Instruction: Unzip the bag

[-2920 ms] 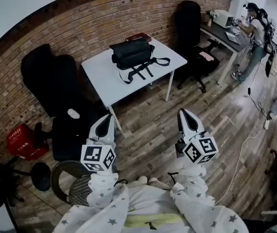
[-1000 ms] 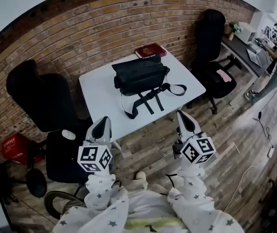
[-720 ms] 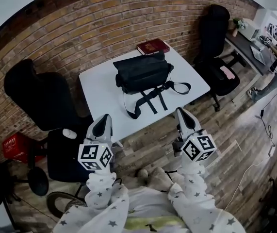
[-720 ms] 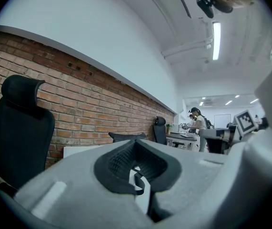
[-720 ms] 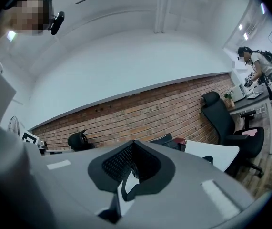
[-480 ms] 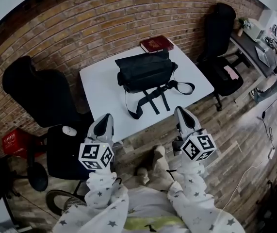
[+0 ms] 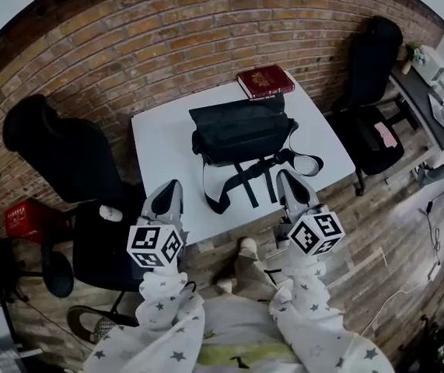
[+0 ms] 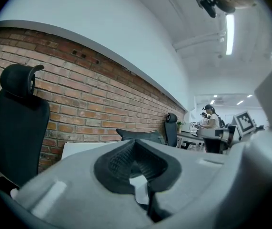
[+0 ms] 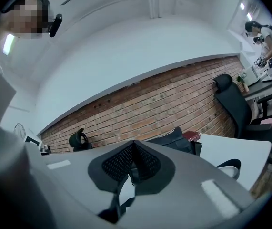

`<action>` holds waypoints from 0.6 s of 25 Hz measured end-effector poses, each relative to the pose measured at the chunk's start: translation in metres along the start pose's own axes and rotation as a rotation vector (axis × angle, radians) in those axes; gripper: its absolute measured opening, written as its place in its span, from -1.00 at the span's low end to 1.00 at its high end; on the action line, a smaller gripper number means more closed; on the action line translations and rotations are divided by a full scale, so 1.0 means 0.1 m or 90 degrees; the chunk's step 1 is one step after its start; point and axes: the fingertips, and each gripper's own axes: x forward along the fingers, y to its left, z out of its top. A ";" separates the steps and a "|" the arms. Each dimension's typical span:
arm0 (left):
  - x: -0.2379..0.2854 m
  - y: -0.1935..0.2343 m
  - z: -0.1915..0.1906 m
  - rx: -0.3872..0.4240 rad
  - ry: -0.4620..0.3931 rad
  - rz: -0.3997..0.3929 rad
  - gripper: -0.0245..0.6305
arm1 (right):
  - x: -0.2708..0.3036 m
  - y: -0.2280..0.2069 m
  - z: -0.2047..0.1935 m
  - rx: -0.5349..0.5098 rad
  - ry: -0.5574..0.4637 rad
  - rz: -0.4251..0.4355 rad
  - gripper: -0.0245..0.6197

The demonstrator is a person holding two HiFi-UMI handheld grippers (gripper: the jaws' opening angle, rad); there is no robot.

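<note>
A black shoulder bag [image 7: 241, 130] lies on the white table [image 7: 159, 154], its black strap [image 7: 245, 179] trailing toward the near edge. The bag [image 9: 176, 138] shows low in the right gripper view, and its top [image 8: 138, 134] peeks over the jaws in the left gripper view. My left gripper [image 7: 167, 196] hovers at the table's near left edge, shut and empty. My right gripper [image 7: 290, 183] hangs over the near right edge by the strap, also shut with nothing in it. Both stay short of the bag.
A dark red book [image 7: 265, 80] lies at the table's far edge against the brick wall. Black office chairs stand left [image 7: 58, 158] and right [image 7: 377, 61] of the table. A red crate [image 7: 26, 217] sits on the floor at left. A person [image 9: 264, 35] works at a far desk.
The table and bag have come closer and more central in the head view. Both grippers now reach the table's near edge; earlier they hung over the wooden floor.
</note>
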 end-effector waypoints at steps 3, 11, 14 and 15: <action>0.24 0.06 0.05 -0.007 -0.005 0.020 -0.93 | 0.28 -0.13 0.02 0.006 0.013 0.032 -0.90; 0.68 0.19 0.08 -0.032 -0.004 0.074 -0.93 | 0.94 -0.39 0.07 0.025 0.043 0.116 -0.90; 0.82 0.25 0.06 -0.047 -0.002 0.096 -0.93 | 1.16 -0.44 0.01 0.032 0.064 0.152 -0.90; 0.86 0.26 0.05 -0.052 -0.002 0.100 -0.93 | 1.21 -0.45 -0.01 0.034 0.072 0.165 -0.90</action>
